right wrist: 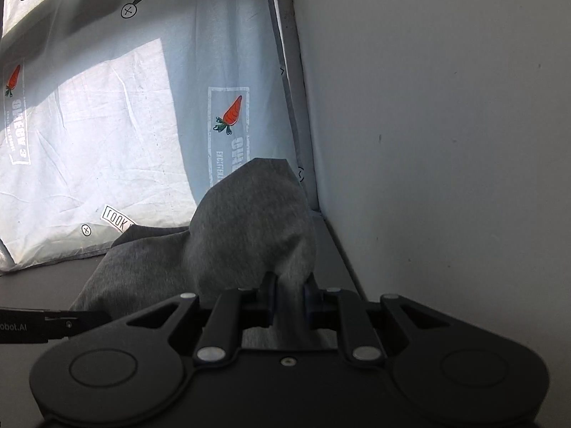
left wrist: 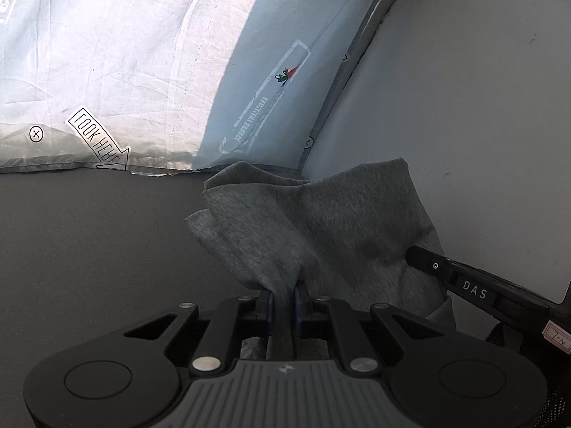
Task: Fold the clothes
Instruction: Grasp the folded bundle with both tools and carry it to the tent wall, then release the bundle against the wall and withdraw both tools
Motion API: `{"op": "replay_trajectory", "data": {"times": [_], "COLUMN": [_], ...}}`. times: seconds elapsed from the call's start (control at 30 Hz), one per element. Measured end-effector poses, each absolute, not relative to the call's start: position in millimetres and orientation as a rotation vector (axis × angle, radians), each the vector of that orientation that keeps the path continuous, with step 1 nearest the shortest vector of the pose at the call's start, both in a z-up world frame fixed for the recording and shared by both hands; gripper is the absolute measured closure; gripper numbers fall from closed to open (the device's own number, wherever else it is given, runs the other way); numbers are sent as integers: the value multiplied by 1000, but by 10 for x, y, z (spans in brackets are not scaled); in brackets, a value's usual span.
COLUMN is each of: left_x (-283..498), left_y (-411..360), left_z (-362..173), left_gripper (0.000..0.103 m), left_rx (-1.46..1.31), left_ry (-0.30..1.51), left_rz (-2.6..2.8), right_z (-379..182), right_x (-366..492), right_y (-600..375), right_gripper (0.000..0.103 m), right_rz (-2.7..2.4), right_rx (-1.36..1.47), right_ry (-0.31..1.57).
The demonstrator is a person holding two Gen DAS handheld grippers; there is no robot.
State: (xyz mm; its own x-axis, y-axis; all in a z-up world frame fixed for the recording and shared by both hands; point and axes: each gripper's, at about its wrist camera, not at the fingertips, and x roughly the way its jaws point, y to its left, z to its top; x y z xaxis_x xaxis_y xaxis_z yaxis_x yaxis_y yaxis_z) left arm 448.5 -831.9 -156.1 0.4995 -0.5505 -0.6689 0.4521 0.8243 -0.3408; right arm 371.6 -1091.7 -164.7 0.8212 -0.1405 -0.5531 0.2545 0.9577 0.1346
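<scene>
A grey knit garment (left wrist: pixel 321 221) hangs bunched in front of both cameras, lifted off the dark surface. My left gripper (left wrist: pixel 284 297) is shut on a pinched fold of it. In the right wrist view the same grey garment (right wrist: pixel 246 221) drapes over my right gripper (right wrist: pixel 289 294), which is shut on another fold. The right gripper's black arm (left wrist: pixel 474 285) pokes into the left wrist view at the right, against the cloth. The left gripper's arm (right wrist: pixel 53 324) shows at the left edge of the right wrist view.
A pale blue bed sheet (left wrist: pixel 125 53) with carrot prints (right wrist: pixel 232 114) and a "LOOK HERE" label (left wrist: pixel 98 139) lies ahead, partly sunlit. A white wall (right wrist: pixel 446 142) rises on the right. Dark grey surface (left wrist: pixel 89 249) lies beneath the garment.
</scene>
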Motion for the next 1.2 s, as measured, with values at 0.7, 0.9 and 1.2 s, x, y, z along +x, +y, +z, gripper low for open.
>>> {"op": "replay_trajectory", "data": {"times": [0.7,0.9,1.2], "left_x": [4943,4782,3442], "left_y": [-8525,-8086,-7008], "left_z": [-2632,-2122,-1067], "left_gripper": [40,36,0], "left_rx": [182,73,-22], "left_ry": [850,788,501], "left_rz": [-482,-438,-363], "right_z": [-2695,-2183,-1524], "right_x": [4206,3972,2963], "right_y": [-10373,-10293,-9473], "right_gripper": [79,49,1], "right_rz": [-292,-314,-270], "right_rx": [-47,-20,26], "right_ry": [679,636,514]}}
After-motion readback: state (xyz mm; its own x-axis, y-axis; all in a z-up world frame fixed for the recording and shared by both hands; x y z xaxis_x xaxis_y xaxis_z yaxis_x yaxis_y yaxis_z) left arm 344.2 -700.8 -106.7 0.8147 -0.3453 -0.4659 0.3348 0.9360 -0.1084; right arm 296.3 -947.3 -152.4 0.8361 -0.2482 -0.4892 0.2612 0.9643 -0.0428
